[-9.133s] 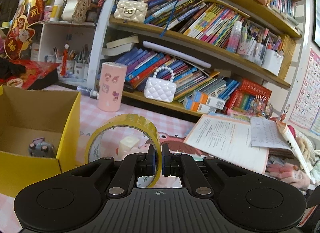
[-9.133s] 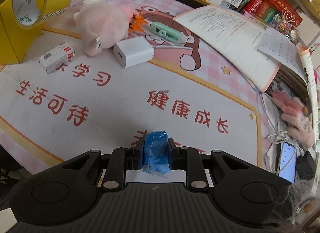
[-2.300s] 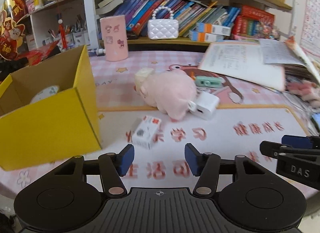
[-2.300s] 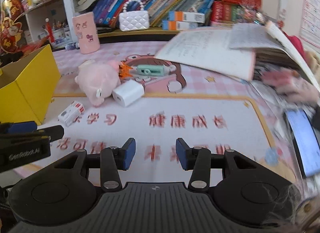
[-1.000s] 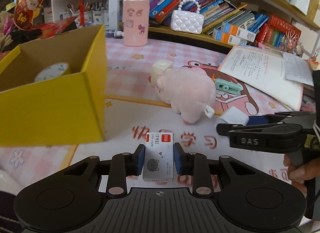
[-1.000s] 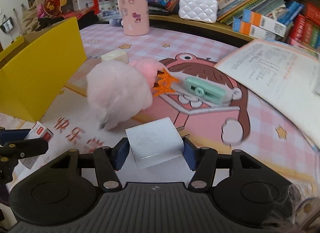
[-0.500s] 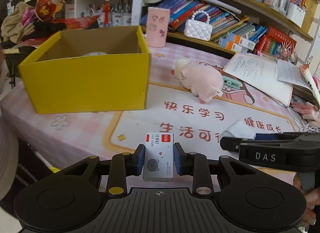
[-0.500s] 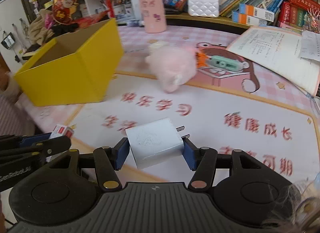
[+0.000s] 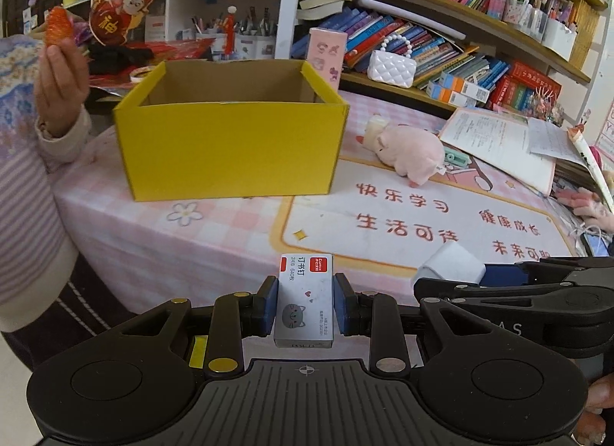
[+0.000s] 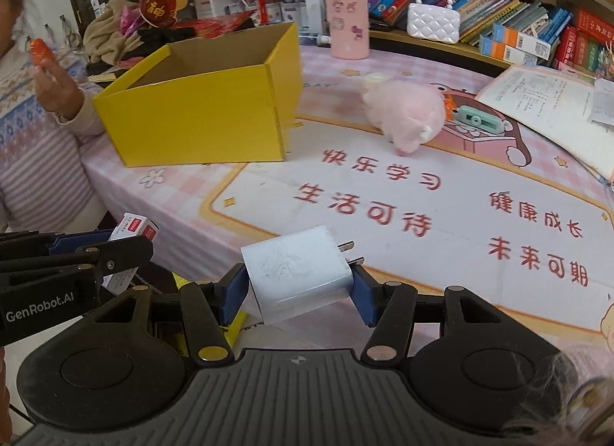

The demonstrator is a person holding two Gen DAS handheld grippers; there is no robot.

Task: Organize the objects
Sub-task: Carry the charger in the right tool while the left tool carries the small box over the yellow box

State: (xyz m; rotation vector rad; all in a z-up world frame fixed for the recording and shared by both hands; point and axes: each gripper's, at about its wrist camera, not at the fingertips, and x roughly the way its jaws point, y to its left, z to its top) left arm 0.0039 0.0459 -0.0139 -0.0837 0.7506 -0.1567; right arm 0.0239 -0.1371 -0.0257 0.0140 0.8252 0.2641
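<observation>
left tool (image 9: 306, 302) around grey cat-printed staple box (image 9: 304, 299), red-cornered

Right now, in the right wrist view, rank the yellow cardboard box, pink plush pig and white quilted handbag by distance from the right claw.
1. Yellow cardboard box, ahead to the left.
2. Pink plush pig, ahead to the right; close to the box's range.
3. White quilted handbag, on the far shelf.

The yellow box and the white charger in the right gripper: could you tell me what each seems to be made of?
Yellow box: probably cardboard, matte yellow outside, with raw brown inner walls and thin folded edges.
White charger, held in the right gripper: likely hard plastic, smooth and slightly scuffed, with two metal prongs.
</observation>
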